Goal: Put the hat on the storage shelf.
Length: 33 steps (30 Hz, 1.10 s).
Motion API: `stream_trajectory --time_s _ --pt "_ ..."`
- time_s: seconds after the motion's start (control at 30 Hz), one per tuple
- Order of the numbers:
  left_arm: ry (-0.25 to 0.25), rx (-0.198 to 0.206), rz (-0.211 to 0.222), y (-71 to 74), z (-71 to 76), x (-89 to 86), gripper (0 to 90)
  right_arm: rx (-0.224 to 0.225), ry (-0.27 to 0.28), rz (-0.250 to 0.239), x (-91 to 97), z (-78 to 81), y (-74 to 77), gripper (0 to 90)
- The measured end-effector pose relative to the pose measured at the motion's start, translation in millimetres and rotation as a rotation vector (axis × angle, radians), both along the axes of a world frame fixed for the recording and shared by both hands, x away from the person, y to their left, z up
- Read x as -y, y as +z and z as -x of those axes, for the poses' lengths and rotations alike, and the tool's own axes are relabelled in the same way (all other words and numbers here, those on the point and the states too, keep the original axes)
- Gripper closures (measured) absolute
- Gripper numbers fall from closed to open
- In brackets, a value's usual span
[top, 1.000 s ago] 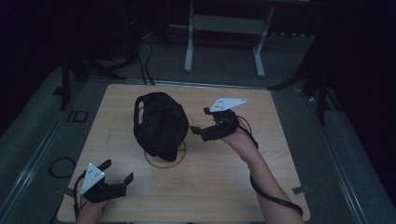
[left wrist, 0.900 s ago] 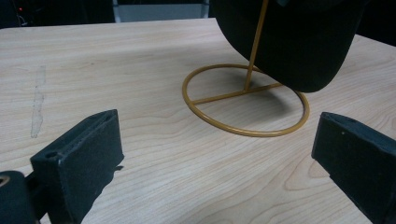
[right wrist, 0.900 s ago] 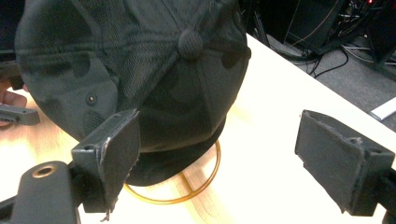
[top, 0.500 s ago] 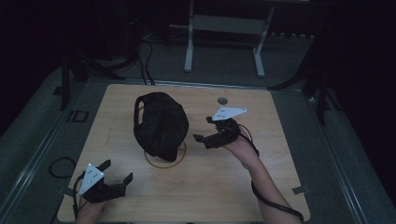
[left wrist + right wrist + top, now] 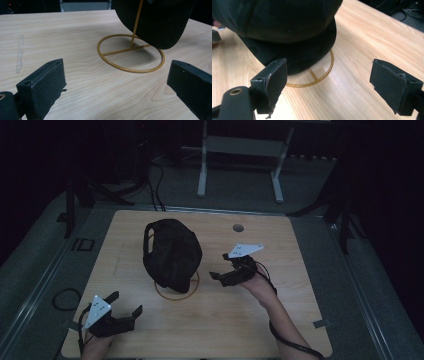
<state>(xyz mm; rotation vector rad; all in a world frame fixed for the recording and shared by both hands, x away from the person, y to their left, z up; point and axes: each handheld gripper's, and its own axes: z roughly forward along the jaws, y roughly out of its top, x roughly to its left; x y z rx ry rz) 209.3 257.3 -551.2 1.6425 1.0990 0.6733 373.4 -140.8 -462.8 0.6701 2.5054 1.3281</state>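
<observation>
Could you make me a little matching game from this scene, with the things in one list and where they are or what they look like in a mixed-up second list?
Things:
1. black cap
2. wire stand
3. left gripper
4. right gripper

Descriptions:
a. open, near the table's front left corner
b. yellow-brown, with a ring base lying on the table
c. hung on top of the stand
d. open, just to the right of the cap

Pairs: 1-c, 2-b, 3-a, 4-d
</observation>
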Motion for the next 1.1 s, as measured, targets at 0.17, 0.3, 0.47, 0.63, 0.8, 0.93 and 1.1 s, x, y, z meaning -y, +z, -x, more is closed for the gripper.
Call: stream_trajectory --time_s 0.17,0.3,0.47,0.63,0.8,0.93,1.1 --pt "-0.002 -0.001 0.005 -0.2 0.1 -0.3 2.3 -0.015 -0.003 0.022 1.0 0.0 -13.3 14.4" --pt "-0.007 -0.005 0.002 -0.9 -0.5 0.1 2.3 -0.024 -0.001 0.033 2.3 0.7 -28.5 14.4" --pt "-0.012 -0.009 0.009 -1.9 -0.8 -0.4 2.3 -0.026 -0.026 0.038 6.3 -0.2 -43.2 14.3" --pt "-0.006 -0.006 0.018 -1.6 -1.1 -1.2 2.3 -0.027 -0.035 0.028 12.5 0.8 -57.0 14.3" --pt "-0.011 -0.007 0.014 -1.5 -0.9 -0.4 2.4 -0.04 -0.027 0.043 16.2 3.2 -68.2 14.3" --pt "-0.009 -0.005 0.022 -1.5 -0.9 -1.1 2.3 -0.036 -0.024 0.026 21.0 6.6 -72.6 14.3" --pt "-0.009 -0.006 0.02 -1.5 -0.9 -1.1 2.3 -0.015 -0.038 0.019 26.0 11.0 -74.8 14.4"
